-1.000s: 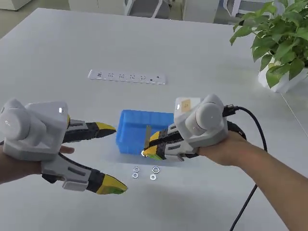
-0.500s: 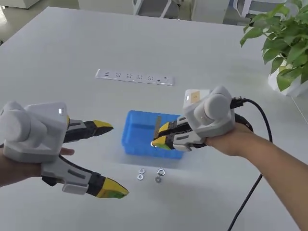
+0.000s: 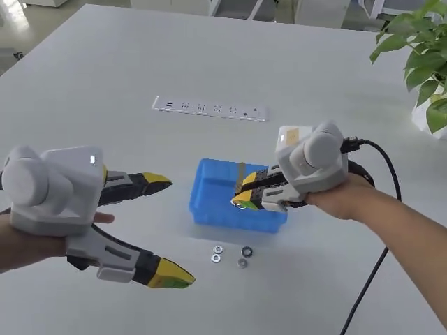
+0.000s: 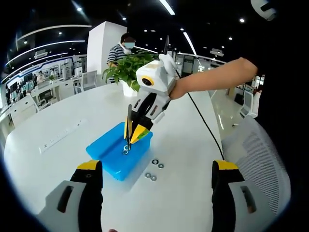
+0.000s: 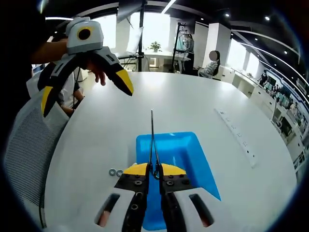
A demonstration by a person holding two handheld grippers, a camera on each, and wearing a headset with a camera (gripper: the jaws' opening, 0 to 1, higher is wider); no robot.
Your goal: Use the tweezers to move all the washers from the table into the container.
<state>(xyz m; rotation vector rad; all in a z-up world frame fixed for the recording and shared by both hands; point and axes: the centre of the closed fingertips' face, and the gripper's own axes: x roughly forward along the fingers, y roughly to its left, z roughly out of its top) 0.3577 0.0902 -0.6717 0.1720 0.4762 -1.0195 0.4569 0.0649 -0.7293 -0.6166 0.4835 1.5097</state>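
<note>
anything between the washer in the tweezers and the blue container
Nothing visible does. The right gripper holds the tweezers with a washer at their tip, over the open blue container. Only air lies between them, and no lid covers the container.

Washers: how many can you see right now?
5. Four washers lie clustered on the table beside the blue container; one hangs at the tip of the tweezers over the container. Others may hide inside.
</note>
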